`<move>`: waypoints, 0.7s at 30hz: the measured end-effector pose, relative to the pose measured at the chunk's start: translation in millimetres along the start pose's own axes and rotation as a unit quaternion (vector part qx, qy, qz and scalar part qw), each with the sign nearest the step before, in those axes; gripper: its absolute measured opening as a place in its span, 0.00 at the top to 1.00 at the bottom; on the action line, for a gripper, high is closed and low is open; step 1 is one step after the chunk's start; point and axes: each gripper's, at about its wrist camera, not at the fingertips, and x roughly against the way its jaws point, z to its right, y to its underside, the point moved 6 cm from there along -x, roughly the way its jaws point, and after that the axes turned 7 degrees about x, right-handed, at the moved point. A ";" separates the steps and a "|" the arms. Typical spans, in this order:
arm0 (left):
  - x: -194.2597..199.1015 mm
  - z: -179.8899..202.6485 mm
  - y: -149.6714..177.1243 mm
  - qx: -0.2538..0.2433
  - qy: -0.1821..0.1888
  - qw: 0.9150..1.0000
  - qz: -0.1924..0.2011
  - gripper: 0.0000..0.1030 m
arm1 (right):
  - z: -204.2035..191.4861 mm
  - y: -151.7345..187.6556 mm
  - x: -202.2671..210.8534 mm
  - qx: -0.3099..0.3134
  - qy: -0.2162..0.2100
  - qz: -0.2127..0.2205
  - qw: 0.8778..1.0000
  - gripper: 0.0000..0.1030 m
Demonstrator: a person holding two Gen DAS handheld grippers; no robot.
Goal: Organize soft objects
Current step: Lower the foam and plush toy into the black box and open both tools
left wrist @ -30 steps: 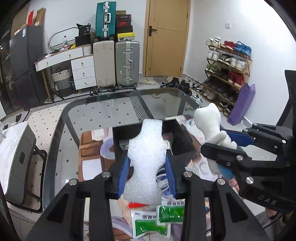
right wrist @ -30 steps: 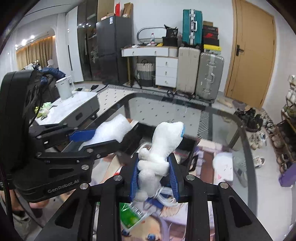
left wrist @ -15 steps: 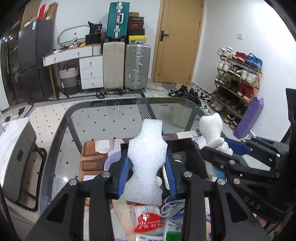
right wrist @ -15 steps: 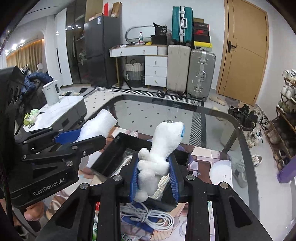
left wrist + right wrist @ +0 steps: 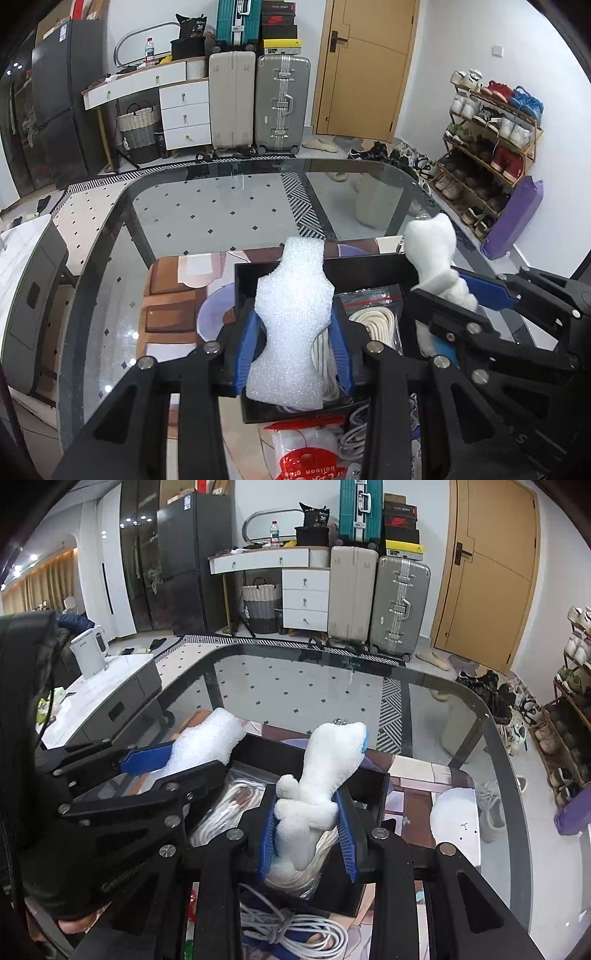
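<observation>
1. Pinching white foam piece (image 5: 291,321) in left gripper (image 5: 293,350), hovering over black box (image 5: 369,273);
2. Squeezing white plush toy (image 5: 321,790) in right gripper (image 5: 308,836), seemingly above the same box's bagged rope (image 5: 373,321).

Place: a lived-in home, an entry or living room.
Door: a wooden door (image 5: 364,66) in the far wall.
Luggage: suitcases (image 5: 282,101) stand on the floor beside a white drawer unit (image 5: 184,110) (shoeboxes stacked on top).
Shoes: a loaded shoe rack (image 5: 491,136) along the right wall.
Appliances: a dark fridge (image 5: 184,561); a white kettle (image 5: 90,651).
Surface: a glass dining table (image 5: 221,206) with rounded far corners.
</observation>
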 end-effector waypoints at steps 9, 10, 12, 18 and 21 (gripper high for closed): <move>-6.6 6.7 2.6 -0.009 -0.005 1.000 -0.013 0.65 | 13.7 12.3 -22.8 -0.016 -0.011 -0.027 0.999 0.71; -7.4 6.4 2.8 -0.008 -0.004 1.000 -0.015 0.65 | 14.3 12.2 -23.0 -0.017 -0.012 -0.028 0.999 0.71; -8.1 4.5 2.4 -0.005 -0.004 1.000 -0.016 0.65 | 15.1 13.3 -24.4 -0.020 -0.014 -0.031 0.999 0.71; -3.7 4.9 3.0 -0.002 0.011 1.000 -0.017 0.62 | 17.5 17.4 -24.7 -0.019 -0.015 -0.032 0.999 0.68; 1.9 2.7 0.8 0.000 -0.003 1.000 -0.008 0.38 | 21.3 19.6 -20.8 -0.025 -0.012 -0.031 0.999 0.62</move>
